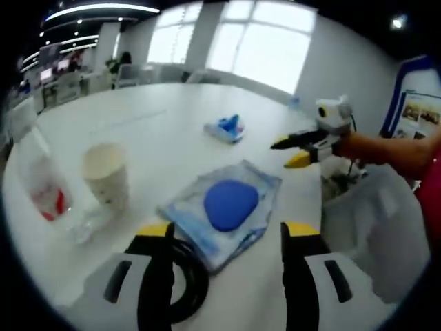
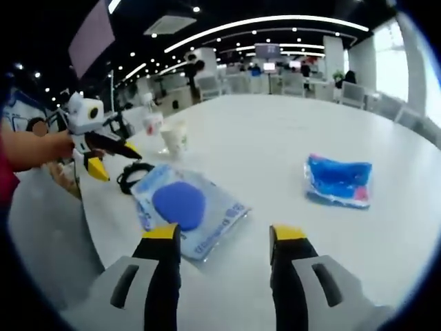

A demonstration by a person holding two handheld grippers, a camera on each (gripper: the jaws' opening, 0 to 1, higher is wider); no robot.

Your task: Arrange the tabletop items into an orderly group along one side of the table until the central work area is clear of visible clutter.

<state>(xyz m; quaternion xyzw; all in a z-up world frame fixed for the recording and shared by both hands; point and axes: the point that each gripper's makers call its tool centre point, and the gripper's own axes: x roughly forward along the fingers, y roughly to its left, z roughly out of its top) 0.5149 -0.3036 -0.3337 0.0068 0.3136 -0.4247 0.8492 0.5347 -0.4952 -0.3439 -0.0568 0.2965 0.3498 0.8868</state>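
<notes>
Here, in the left gripper view, from left to right:
Clear packet [image 1: 43, 185]: stood at the table's left edge, see-through with a red patch low on it.
Paper cup [image 1: 106, 174]: upright, just beside the packet and apart from the other things.
Black cable [image 1: 185, 276]: coiled on the white table [image 1: 138, 117], partly behind the left gripper's left jaw.
Left gripper [image 1: 227, 234]: jaws spread wide and holding nothing, the yellow tips near the edge of the blue pouch.
Blue pouch [image 1: 227, 205]: a clear bag with a round blue thing inside, lying flat between the cup and the table's right edge.
Small blue pack [image 1: 225, 128]: lay farther off on the table, well apart from the pouch.
Right gripper [image 1: 295, 153]: came in from the right, held in a hand [image 1: 355, 146], above the table; its jaws stood parted with nothing between them.

Right gripper view, left to right:
Left gripper [image 2: 114, 160]: held off the table's left edge, near the cable [image 2: 134, 172], the cup [image 2: 174, 140] behind it.
Blue pouch [image 2: 182, 205]: flat, just ahead of the right gripper's left jaw.
Right gripper [image 2: 224, 236]: jaws apart, empty, over bare table [image 2: 275, 131].
Small blue pack [image 2: 337, 181]: lay alone to the right, well apart from the pouch.
</notes>
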